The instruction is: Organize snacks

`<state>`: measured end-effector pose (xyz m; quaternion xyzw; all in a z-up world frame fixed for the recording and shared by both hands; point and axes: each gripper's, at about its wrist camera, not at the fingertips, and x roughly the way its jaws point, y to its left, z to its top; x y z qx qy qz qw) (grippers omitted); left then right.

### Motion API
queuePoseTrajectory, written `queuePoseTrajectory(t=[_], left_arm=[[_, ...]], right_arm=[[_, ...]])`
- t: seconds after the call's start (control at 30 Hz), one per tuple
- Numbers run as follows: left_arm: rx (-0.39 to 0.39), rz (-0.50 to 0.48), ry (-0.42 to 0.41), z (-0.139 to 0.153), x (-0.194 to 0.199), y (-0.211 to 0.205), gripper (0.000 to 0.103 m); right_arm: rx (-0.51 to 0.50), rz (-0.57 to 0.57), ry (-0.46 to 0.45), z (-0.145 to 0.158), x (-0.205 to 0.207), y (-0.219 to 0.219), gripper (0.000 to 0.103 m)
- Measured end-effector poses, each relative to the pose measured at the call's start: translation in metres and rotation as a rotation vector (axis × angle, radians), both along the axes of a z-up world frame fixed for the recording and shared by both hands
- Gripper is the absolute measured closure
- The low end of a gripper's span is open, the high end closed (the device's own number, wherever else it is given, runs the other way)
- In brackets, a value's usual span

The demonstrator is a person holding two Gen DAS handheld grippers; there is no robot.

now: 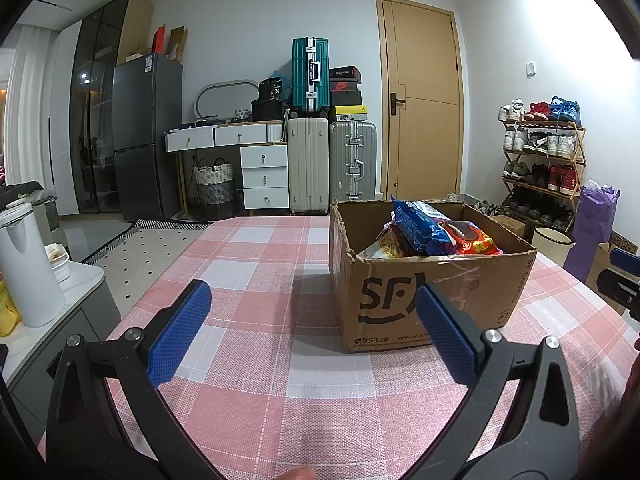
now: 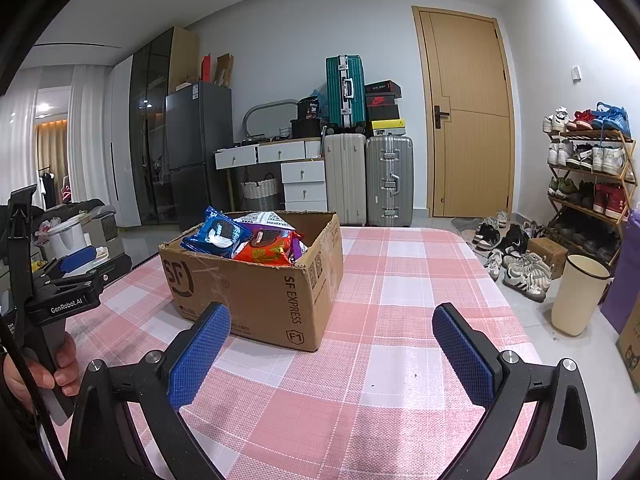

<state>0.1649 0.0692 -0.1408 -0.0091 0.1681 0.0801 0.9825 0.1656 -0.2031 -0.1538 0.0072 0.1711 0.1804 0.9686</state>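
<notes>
A brown SF Express cardboard box [image 1: 424, 300] [image 2: 256, 288] stands open on the pink checked tablecloth [image 1: 272, 264] [image 2: 400, 280]. Inside lie a blue cookie pack [image 1: 420, 224] [image 2: 218, 234], an orange-red pack [image 1: 474, 242] [image 2: 264, 250] and a noodle packet [image 1: 384, 246]. My left gripper [image 1: 314, 304] is open, low over the cloth, just short of the box's near-left corner. My right gripper [image 2: 332, 328] is open too, in front of the box's right corner, with nothing between its fingers. The left gripper [image 2: 76, 264] shows at the left edge of the right wrist view, held by a hand [image 2: 64, 368].
Left of the table a white kettle [image 1: 28, 268] sits on a side counter. Right of the table a cream bucket [image 2: 578, 294] stands on the floor by scattered shoes and a shoe rack [image 2: 592, 184]. Suitcases [image 1: 332, 164], drawers and a fridge [image 1: 144, 132] line the far wall.
</notes>
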Motion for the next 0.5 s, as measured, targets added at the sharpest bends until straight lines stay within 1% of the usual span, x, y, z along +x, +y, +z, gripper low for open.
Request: queuePoseTrajectory(t=[0.5], left_arm=[[0.0, 0.0, 0.0, 0.0008, -0.0007, -0.0005, 0.001]], right_arm=[[0.0, 0.0, -0.001, 0.0001, -0.001, 0.0003, 0.0]])
